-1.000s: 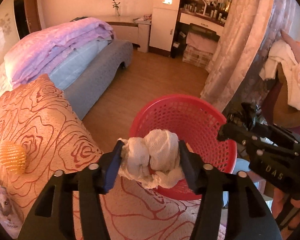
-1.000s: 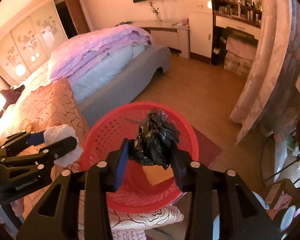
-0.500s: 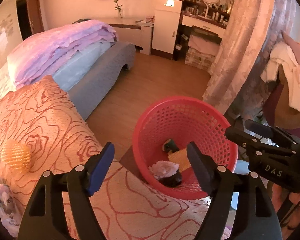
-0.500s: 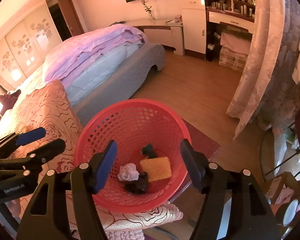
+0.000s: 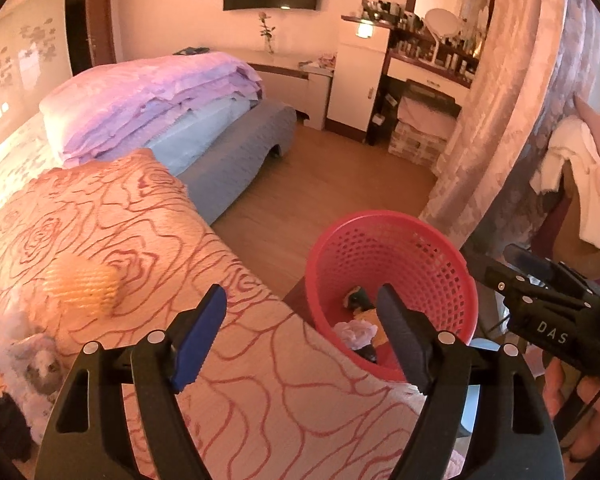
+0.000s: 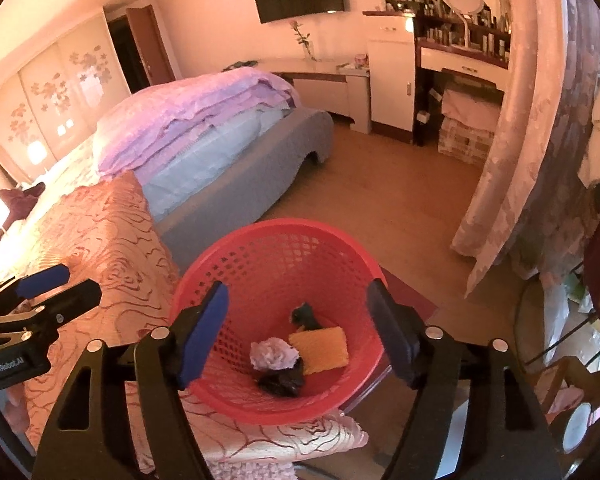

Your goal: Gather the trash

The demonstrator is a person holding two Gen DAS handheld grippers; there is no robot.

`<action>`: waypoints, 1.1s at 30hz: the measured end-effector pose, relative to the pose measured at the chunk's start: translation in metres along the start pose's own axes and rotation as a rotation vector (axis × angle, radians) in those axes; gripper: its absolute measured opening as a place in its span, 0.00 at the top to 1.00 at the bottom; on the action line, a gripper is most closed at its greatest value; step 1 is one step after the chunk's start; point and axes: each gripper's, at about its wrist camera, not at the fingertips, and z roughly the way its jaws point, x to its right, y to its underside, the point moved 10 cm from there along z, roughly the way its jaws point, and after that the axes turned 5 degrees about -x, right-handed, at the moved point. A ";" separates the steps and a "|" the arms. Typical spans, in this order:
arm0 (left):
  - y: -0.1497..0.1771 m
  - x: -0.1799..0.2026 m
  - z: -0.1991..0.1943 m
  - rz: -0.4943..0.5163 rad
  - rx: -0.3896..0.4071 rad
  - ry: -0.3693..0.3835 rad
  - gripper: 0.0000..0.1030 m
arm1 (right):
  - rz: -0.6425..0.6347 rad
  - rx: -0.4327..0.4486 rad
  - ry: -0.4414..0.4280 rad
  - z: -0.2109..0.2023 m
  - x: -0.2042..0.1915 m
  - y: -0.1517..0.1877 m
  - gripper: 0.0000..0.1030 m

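Observation:
A red mesh basket (image 6: 276,248) (image 5: 384,232) stands on the floor beside the bed. In it lie a white crumpled tissue (image 6: 274,354), a black crumpled bag (image 6: 282,380), a yellow sponge (image 6: 320,344) and a dark scrap (image 6: 306,316). My right gripper (image 6: 298,332) is open and empty above the basket. My left gripper (image 5: 300,332) is open and empty over the rose-patterned bedspread (image 5: 100,220), left of the basket. A yellow textured sponge (image 5: 84,284) lies on the bedspread to the left. White fluffy stuff (image 5: 4,332) lies at the far left edge.
A folded lilac quilt (image 5: 152,100) sits on the bed behind. Wooden floor (image 5: 320,184) runs to a dresser (image 5: 432,60). A curtain (image 5: 512,112) hangs to the right. A glass side table (image 6: 560,344) stands at the right.
Both grippers opened and dropped their loads, the white tissue wad and the black bag, into the basket. My left gripper has since swung left over the bedspread.

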 end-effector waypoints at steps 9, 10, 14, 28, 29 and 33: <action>0.010 -0.028 -0.034 -0.038 0.049 -0.053 0.28 | -0.063 0.026 -0.057 -0.019 -0.039 0.003 0.32; 0.012 -0.032 -0.038 -0.047 0.052 -0.059 0.28 | -0.068 0.027 -0.063 -0.021 -0.044 0.003 0.32; 0.020 -0.047 -0.049 -0.077 0.059 -0.075 0.28 | -0.101 0.028 -0.088 -0.025 -0.063 0.008 0.32; 0.059 -0.117 -0.089 -0.196 0.067 -0.171 0.28 | -0.197 0.013 -0.182 -0.033 -0.125 0.028 0.31; 0.061 -0.122 -0.093 -0.204 0.071 -0.179 0.28 | -0.202 0.011 -0.188 -0.033 -0.129 0.029 0.31; 0.068 -0.143 -0.108 -0.239 0.084 -0.207 0.28 | -0.220 0.003 -0.214 -0.033 -0.143 0.033 0.31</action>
